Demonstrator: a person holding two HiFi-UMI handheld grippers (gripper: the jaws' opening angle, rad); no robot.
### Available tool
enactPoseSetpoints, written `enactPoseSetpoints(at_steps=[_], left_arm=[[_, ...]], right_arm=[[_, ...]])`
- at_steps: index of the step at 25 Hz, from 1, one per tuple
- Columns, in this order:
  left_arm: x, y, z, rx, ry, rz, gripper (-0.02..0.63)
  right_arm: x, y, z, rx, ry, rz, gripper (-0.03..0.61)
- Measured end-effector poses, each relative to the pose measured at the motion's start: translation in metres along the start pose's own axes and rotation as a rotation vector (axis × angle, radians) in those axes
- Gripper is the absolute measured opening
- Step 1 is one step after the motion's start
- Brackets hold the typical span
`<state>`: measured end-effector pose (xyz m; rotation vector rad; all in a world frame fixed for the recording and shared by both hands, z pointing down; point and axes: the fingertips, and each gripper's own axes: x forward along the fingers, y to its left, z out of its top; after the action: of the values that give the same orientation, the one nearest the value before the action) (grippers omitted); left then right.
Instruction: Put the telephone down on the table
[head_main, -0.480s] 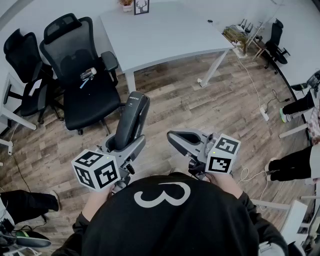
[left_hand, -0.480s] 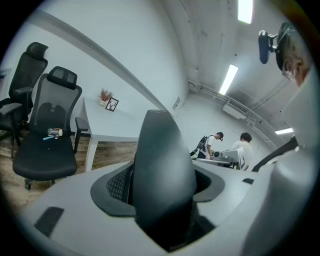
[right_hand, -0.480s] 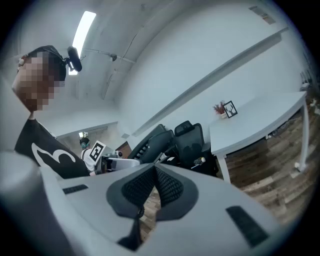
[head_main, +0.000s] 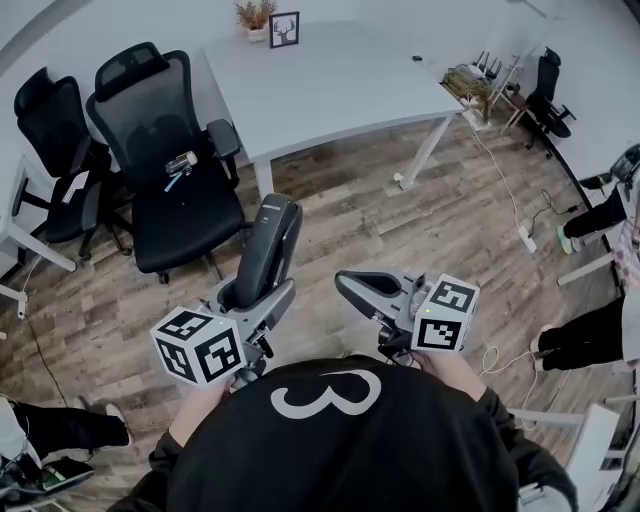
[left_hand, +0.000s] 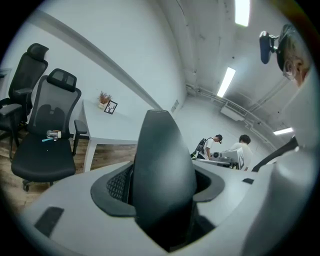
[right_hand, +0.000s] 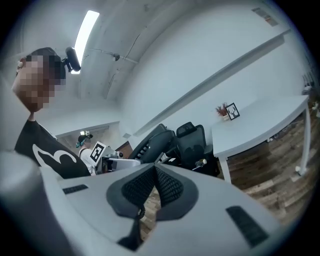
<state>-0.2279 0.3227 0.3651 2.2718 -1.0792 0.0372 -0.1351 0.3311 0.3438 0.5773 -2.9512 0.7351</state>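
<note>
Item 1. Brown wood-plank floor (head_main: 400, 230): lies under everything, with bare boards between the person and the furniture.

Item 2. Pale grey rectangular desk (head_main: 330, 85): stands ahead, well apart from both tools, its top mostly bare.

Item 3. Black mesh office chair (head_main: 170, 160): stands at the desk's left corner with a small object on its seat.

Item 4. Left hand-held gripper (head_main: 250, 295): clamped on the lower end of item 6, carried over the floor.

Item 5. Right hand-held gripper (head_main: 357, 286): pads pressed together with nothing between them.

Item 6. Dark grey oblong telephone handset (head_main: 272, 240): held upright and not yet over the desk.

Item 7. Small black picture frame (head_main: 284, 28): stands at the desk's far edge.

Hazards, as judged: the handset is held low and stands tall, so it may pivot in the pads in transit. Released on end, it would likely topple. Set too near the desk's edge, it could drop to the floor.
</note>
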Motion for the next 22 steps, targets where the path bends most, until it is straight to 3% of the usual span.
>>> enactPoseSetpoints(at_steps=[13,22], left_arm=[[-0.001,-0.007,0.002,0.012,-0.009,0.001,0.296],[0.046,-0.008,0.000,0.002,0.032,0.024,0.295]], right_arm=[[-0.011,0.005,0.012,0.012,-0.087,0.035,0.008],[-0.026,-0.045,0.020,0.061,-0.099,0.045,0.008]])
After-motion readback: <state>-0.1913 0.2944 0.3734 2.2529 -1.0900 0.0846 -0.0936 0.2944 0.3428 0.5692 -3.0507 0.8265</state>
